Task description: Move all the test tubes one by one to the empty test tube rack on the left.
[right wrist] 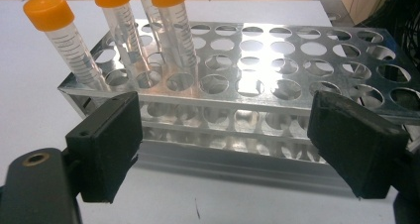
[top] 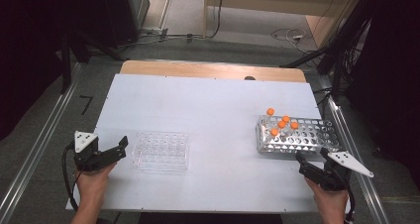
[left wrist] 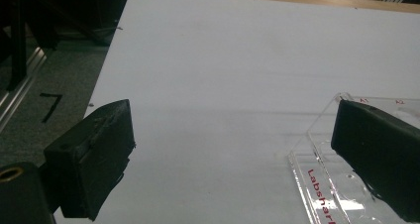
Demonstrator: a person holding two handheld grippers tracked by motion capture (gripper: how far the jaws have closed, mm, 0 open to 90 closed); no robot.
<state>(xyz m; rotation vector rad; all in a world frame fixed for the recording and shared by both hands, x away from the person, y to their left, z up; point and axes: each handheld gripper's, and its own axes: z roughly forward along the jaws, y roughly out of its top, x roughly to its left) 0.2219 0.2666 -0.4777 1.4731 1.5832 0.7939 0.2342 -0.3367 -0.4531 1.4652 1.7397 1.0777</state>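
The left claw (top: 119, 147) stands wide with nothing between its jaws, just left of the clear plastic rack (top: 162, 150) lying on the white bench (top: 208, 110). Farther right, the metal rack (top: 297, 135) holds orange-capped tubes (top: 282, 124) at its left end. The right claw (top: 313, 157), wide and empty, sits just before it.

Shiny metal rack (right wrist: 257, 70), clear glossy plastic tray (top: 162, 150), matt white table (top: 208, 110).

Five orange-capped tubes (top: 282, 124) stand in one metal rack (top: 307, 137). One clear rack (top: 162, 149) lies on one white table (top: 208, 105). Two grippers: left (top: 122, 145), right (top: 312, 155).
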